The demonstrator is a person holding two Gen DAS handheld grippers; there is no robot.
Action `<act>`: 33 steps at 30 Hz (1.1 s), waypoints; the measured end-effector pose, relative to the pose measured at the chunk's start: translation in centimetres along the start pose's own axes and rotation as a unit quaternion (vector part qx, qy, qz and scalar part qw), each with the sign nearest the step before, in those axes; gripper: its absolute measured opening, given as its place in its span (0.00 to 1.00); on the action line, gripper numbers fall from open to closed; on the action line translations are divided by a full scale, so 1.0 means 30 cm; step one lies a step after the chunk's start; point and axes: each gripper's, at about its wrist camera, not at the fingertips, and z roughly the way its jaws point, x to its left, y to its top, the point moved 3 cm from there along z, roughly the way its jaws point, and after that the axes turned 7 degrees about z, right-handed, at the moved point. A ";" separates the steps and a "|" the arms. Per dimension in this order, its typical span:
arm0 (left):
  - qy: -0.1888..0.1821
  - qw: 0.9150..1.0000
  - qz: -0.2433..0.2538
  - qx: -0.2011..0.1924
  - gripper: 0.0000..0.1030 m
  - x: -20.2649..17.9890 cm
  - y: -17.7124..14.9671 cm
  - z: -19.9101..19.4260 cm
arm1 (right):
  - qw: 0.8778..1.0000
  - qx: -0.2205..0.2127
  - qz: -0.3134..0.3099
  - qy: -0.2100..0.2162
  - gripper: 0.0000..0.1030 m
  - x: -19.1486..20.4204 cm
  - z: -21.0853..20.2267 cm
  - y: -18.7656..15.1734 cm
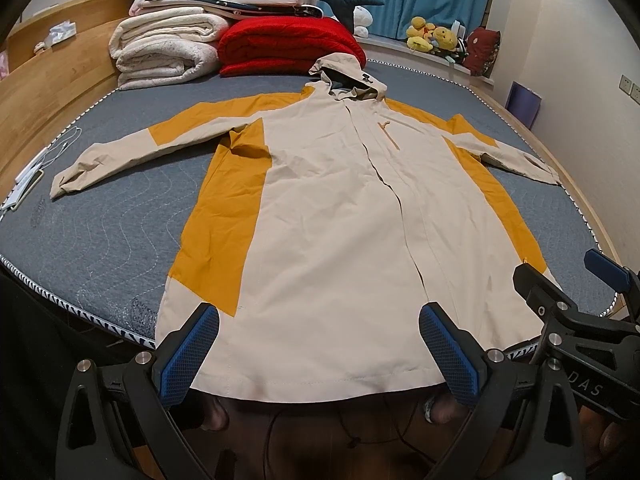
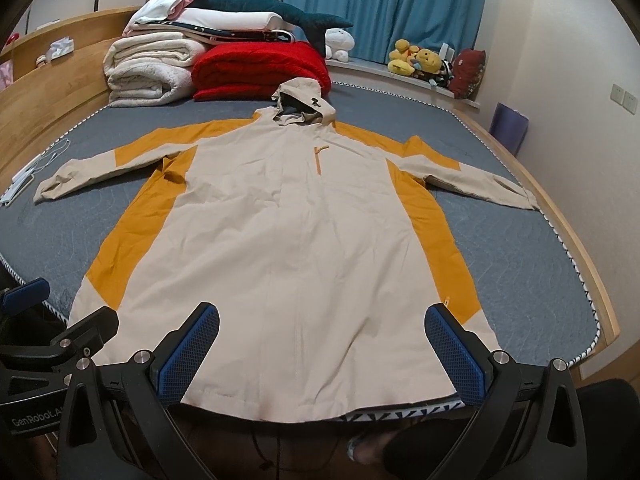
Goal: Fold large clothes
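A long beige hooded jacket (image 1: 328, 216) with mustard side panels lies flat, front up, on the grey mattress (image 1: 100, 232), sleeves spread to both sides, hood at the far end. It also shows in the right wrist view (image 2: 280, 232). My left gripper (image 1: 320, 354) is open, blue pads wide apart, hovering over the hem near the bed's front edge. My right gripper (image 2: 322, 354) is open too, above the hem a little to the right. The right gripper also shows at the right edge of the left wrist view (image 1: 568, 296). Neither holds anything.
Folded white blankets (image 1: 168, 48) and a red quilt (image 1: 288, 44) are stacked at the bed's far end. Plush toys (image 1: 432, 38) sit on the window ledge by blue curtains. A phone and cable (image 1: 28, 184) lie at the left edge. A wooden frame (image 1: 52, 92) surrounds the mattress.
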 end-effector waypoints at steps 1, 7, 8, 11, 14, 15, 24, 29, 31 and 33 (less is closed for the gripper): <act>0.000 1.000 0.000 0.000 0.97 0.000 0.000 0.000 | 1.000 0.000 0.000 0.000 0.99 -0.002 0.001 0.001; 0.000 1.000 0.000 0.000 0.97 -0.002 0.001 0.001 | 1.000 -0.001 -0.001 0.000 0.99 -0.003 0.001 0.001; 0.000 1.000 0.000 0.000 0.97 -0.002 0.001 0.001 | 1.000 0.000 -0.001 0.000 0.99 -0.003 0.001 0.001; 0.000 1.000 0.000 0.000 0.97 -0.001 0.002 0.001 | 1.000 0.000 -0.001 0.000 0.99 -0.002 0.000 0.001; 0.000 1.000 0.000 0.000 0.97 -0.002 0.002 0.001 | 1.000 -0.001 -0.001 0.000 0.98 -0.003 0.000 0.003; 0.000 1.000 0.000 0.000 0.97 -0.002 0.002 0.001 | 1.000 -0.001 -0.001 0.001 0.98 -0.002 0.000 0.003; 0.001 1.000 0.000 0.000 0.97 -0.003 0.003 0.000 | 1.000 -0.001 -0.002 0.000 0.96 0.002 -0.001 0.002; 0.000 1.000 0.000 -0.003 0.97 -0.009 0.003 0.000 | 1.000 0.000 -0.001 0.001 0.96 0.002 -0.001 0.001; 0.000 1.000 0.001 -0.004 0.97 -0.012 0.003 -0.001 | 1.000 0.001 0.003 0.002 0.96 0.002 -0.002 0.003; -0.001 1.000 0.003 -0.004 0.97 -0.009 0.005 -0.003 | 1.000 0.001 0.006 0.002 0.96 -0.001 -0.005 0.007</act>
